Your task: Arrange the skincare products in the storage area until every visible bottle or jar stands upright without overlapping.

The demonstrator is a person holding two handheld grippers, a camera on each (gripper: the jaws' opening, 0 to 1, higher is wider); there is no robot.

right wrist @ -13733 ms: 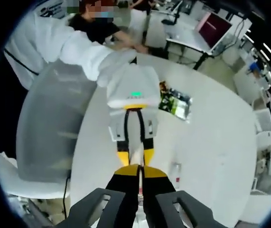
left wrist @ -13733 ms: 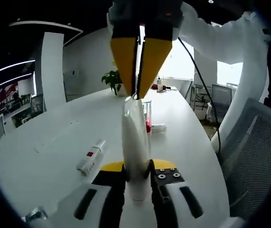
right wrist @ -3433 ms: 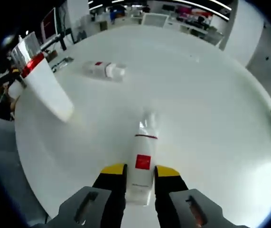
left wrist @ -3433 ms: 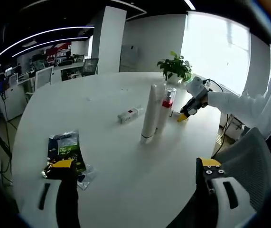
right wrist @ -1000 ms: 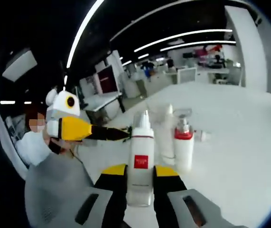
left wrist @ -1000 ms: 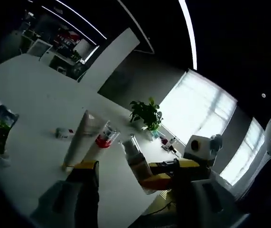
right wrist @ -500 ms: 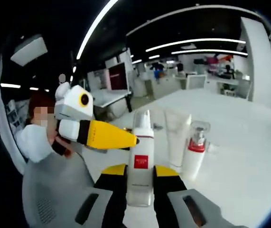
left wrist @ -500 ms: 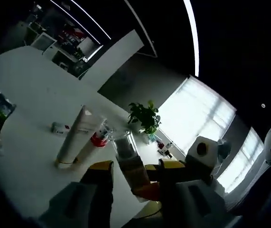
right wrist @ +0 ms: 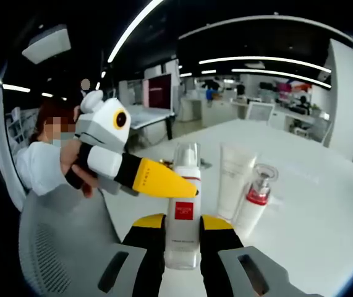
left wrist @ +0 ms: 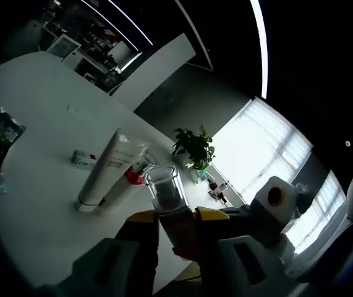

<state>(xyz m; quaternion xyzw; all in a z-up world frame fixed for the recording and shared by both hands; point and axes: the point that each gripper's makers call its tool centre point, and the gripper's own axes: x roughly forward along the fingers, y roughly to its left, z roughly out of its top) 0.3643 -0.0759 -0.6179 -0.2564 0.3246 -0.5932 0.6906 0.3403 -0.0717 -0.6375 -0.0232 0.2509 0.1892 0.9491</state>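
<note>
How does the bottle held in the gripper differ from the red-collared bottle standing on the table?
The held bottle is gripped low on its body by the right gripper, while the red-collared bottle stands free on the white table. The held bottle carries a red square label on its front; the red-collared bottle has a red band under its clear cap. The held bottle has a straight-sided body; the red-collared bottle narrows toward its neck. Both are white and clear-capped.
</note>
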